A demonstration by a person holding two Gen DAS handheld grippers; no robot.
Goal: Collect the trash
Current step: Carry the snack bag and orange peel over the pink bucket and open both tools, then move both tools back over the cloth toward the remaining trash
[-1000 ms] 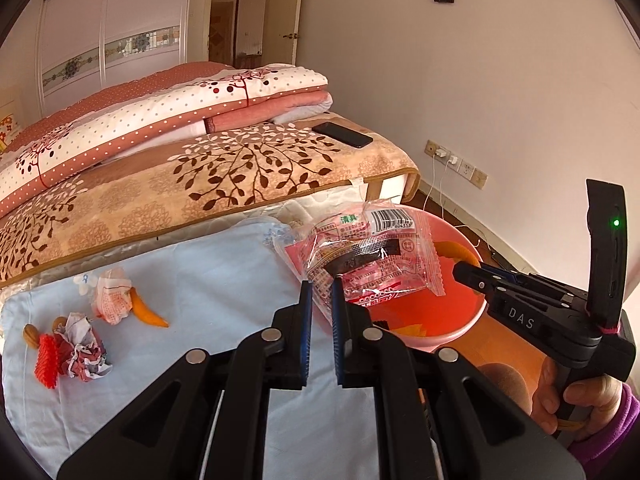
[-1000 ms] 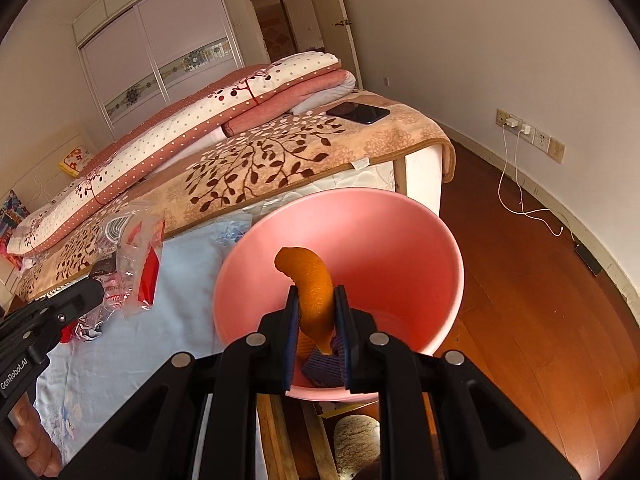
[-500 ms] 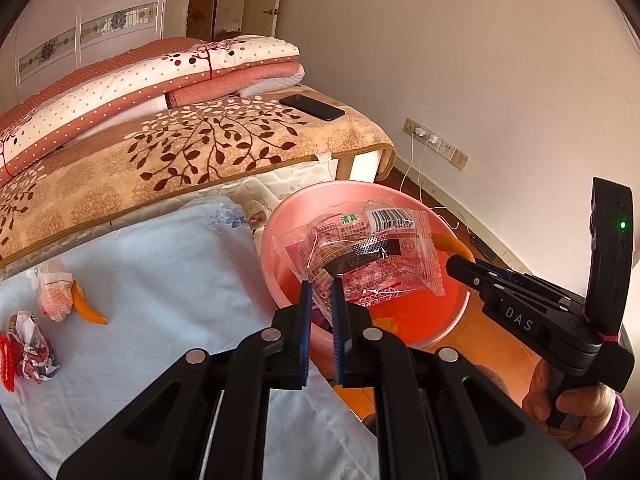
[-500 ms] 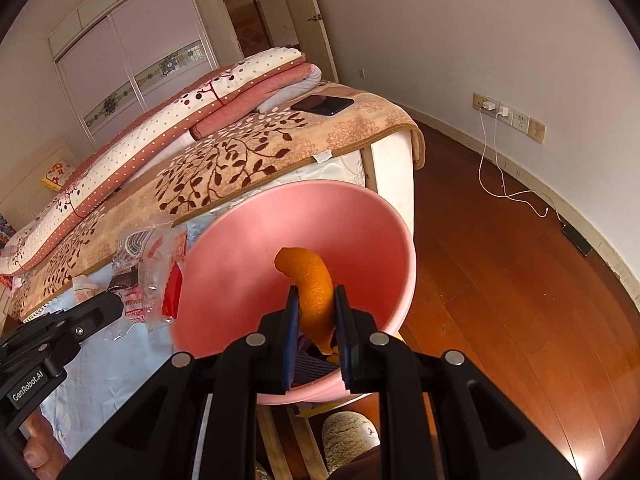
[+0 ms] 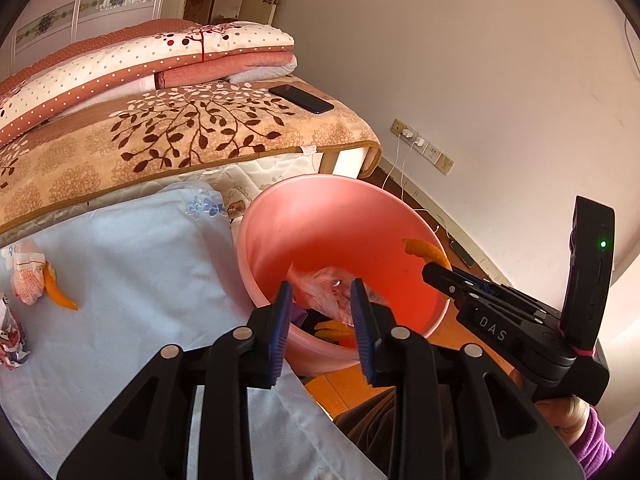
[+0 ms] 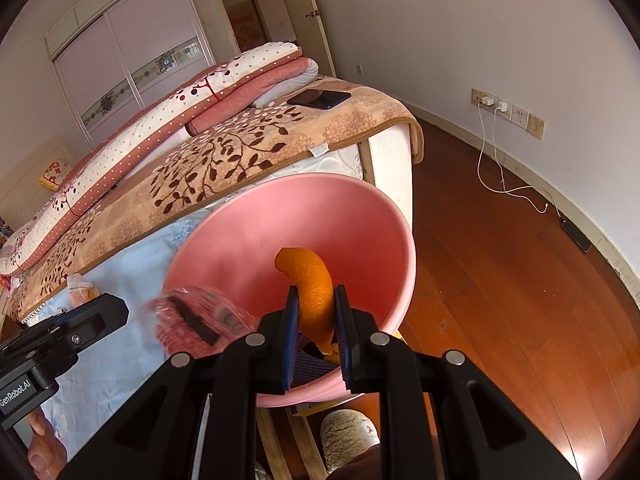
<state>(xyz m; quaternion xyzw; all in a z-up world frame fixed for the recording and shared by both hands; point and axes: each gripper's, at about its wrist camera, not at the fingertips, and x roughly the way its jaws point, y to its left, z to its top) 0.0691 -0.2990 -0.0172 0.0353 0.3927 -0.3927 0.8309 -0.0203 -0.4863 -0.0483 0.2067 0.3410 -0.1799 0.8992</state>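
Trash goes into the pink basin (image 5: 320, 208) at the bed's edge: our left gripper (image 5: 320, 300) has its jaws spread, and the crinkly plastic wrapper (image 6: 192, 320) (motion-blurred) drops at the rim. Our right gripper (image 6: 316, 312) pinches a curled orange peel (image 6: 310, 280) over the smooth bowl; next, we judge, releasing it. Crumpled paper (image 5: 26, 276) waits on the blue sheet (image 5: 140, 264).
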